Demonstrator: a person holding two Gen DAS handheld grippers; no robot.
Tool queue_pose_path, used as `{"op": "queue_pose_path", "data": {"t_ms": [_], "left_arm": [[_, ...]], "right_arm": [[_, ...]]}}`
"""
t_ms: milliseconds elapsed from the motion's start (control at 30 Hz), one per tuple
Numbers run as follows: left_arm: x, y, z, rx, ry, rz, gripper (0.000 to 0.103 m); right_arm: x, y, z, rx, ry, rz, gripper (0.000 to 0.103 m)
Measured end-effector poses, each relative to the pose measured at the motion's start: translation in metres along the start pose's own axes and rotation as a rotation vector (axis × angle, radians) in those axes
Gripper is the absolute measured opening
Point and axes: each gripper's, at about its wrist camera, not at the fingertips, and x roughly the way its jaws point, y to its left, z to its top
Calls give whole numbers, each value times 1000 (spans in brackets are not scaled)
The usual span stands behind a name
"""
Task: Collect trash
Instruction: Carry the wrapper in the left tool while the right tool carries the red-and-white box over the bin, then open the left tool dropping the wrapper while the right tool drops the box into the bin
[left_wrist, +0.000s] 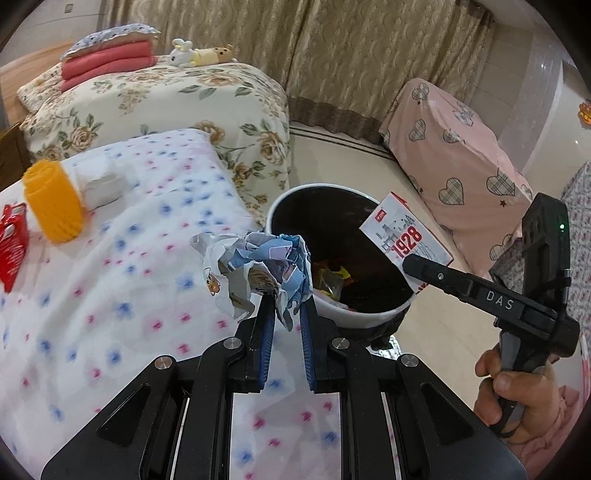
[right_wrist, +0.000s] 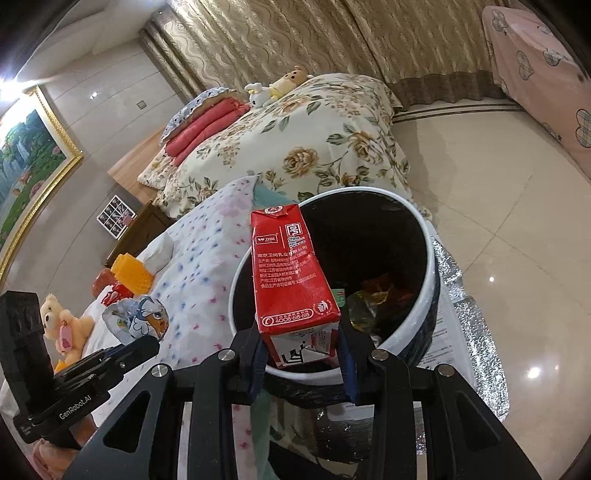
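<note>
Hovering over the round white-rimmed, dark-lined trash bin (right_wrist: 424, 236), the right gripper (right_wrist: 301, 350) is clamped on a red-and-white rectangular milk carton (right_wrist: 291, 273), long axis pointing across the opening. A crumpled blue-and-white printed wrapper (left_wrist: 258, 269) is pinched by the left gripper (left_wrist: 286, 317), apparently just short of the near rim, so the right is judged nearer release.

Red-and-white carton (right_wrist: 295, 280), black-lined white bin (right_wrist: 424, 236), blue-and-pink-dotted white cloth (left_wrist: 122, 280).

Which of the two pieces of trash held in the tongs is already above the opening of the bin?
The red milk carton in the right tongs; the crumpled wrapper is beside the bin, over the bedding.
</note>
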Motion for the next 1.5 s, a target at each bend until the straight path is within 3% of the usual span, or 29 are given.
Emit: {"op": "queue_pose_path", "data": {"t_ms": [633,1133,1267,1333,1500], "left_arm": [[39,-30,23,59,39,-14,13],[58,-32,32,67,74,-23,14],[59,-34,34,73,77,-19,40],[54,-34,33,74,65,-16,47],[42,-26,29,58,40,-3,50]], "right_arm": [[18,-20,20,10,26,-49,34],[28,-24,33,3,44,-62,34],[28,-26,35,16,52,-63,41],[27,-28,36,22,48,-64,47],[20,-26,36,30,32,-61,54]]}}
